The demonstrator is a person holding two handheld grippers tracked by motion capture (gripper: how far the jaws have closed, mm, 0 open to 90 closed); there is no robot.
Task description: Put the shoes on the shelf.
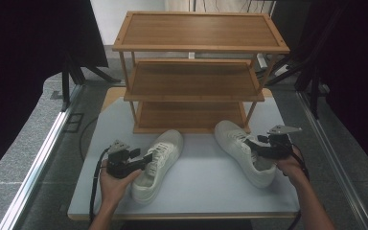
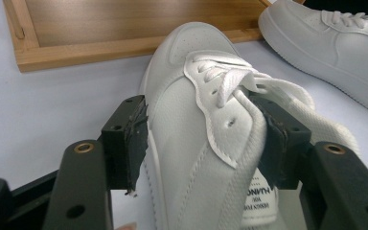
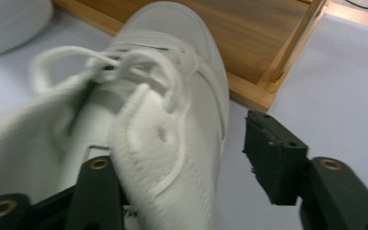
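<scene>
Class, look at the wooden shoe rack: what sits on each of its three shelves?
The wooden shoe rack has nothing on its top or middle shelf. The bottom shelf's visible part is bare too, though its rear is covered by the shelf above. Both white sneakers lie on the table in front.

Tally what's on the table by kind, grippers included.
White sneakers: 2, left sneaker, right sneaker
Wooden shelf racks: 1, three-tier rack
Handheld grippers: 2, left gripper, right gripper
Total: 5

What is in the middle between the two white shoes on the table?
Nothing. In the high view, only bare table lies between the left shoe and the right shoe.
</scene>
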